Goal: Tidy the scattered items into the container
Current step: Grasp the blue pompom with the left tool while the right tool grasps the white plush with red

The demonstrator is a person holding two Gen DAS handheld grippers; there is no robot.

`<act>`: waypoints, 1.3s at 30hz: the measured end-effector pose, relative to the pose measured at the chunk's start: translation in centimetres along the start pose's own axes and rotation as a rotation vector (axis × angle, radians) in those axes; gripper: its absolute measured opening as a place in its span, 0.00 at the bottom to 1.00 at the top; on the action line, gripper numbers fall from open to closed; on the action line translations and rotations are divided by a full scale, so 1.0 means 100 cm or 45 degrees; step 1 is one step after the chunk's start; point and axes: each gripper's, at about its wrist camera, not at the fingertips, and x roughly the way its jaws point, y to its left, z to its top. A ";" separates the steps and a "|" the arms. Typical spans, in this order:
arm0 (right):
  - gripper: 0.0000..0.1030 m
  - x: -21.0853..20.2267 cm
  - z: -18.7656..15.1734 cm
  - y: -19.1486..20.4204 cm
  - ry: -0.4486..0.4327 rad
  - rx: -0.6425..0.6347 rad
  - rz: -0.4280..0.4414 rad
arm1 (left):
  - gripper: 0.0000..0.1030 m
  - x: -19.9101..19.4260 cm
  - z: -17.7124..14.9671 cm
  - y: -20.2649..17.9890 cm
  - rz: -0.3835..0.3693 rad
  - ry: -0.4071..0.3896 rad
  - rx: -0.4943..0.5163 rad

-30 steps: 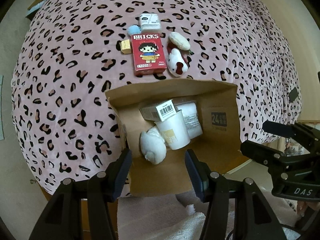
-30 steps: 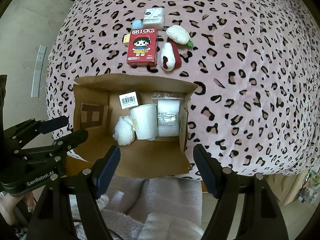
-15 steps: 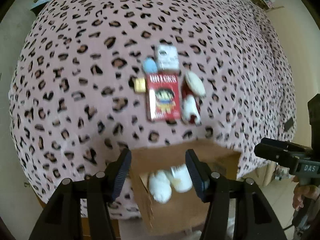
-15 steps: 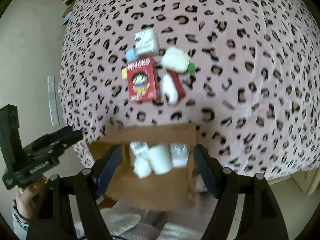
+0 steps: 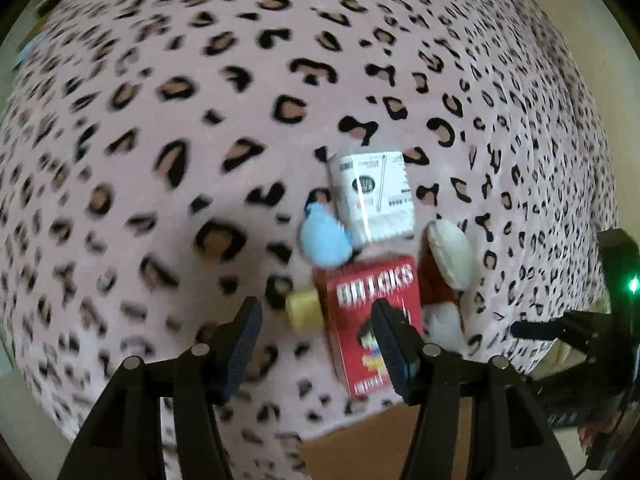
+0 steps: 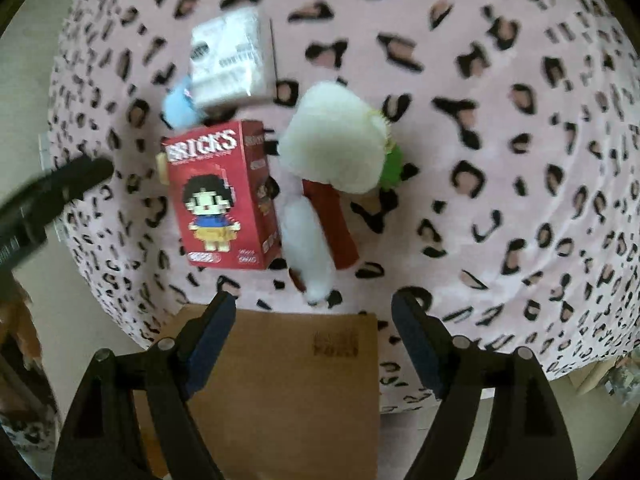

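On the leopard-print blanket lies a cluster of items: a red BRICKS box (image 5: 370, 320) (image 6: 222, 196), a white packet (image 5: 372, 196) (image 6: 234, 64), a blue fluffy ball (image 5: 324, 240) (image 6: 180, 108), a small yellow block (image 5: 304, 310), a cream plush (image 5: 450, 254) (image 6: 336, 148) and a white-and-red plush (image 6: 312, 248). My left gripper (image 5: 316, 332) hangs open just above the yellow block and the box's left edge. My right gripper (image 6: 312, 320) is empty, its jaws opening, above the cardboard box's far wall (image 6: 280, 360), short of the white-and-red plush.
The blanket (image 5: 200, 120) spreads wide to the left and behind the cluster. The cardboard box's edge (image 5: 360, 440) sits at the near side of the bed. The other gripper shows at the right rim of the left wrist view and the left rim of the right wrist view.
Both grippers have come down and forward from over the cardboard box toward the cluster of items. The box interior has dropped out of view. The right jaws stand wider.
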 end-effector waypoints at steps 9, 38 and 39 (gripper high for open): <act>0.79 0.062 -0.026 0.021 0.043 0.021 -0.026 | 0.57 0.057 0.031 0.003 -0.067 0.082 0.061; 0.42 0.110 -0.128 0.103 -0.104 0.159 0.079 | 0.25 0.034 0.021 0.015 0.014 -0.035 -0.079; 0.41 0.112 -0.134 0.108 -0.110 0.165 0.081 | 0.25 0.029 0.016 0.015 0.013 -0.036 -0.084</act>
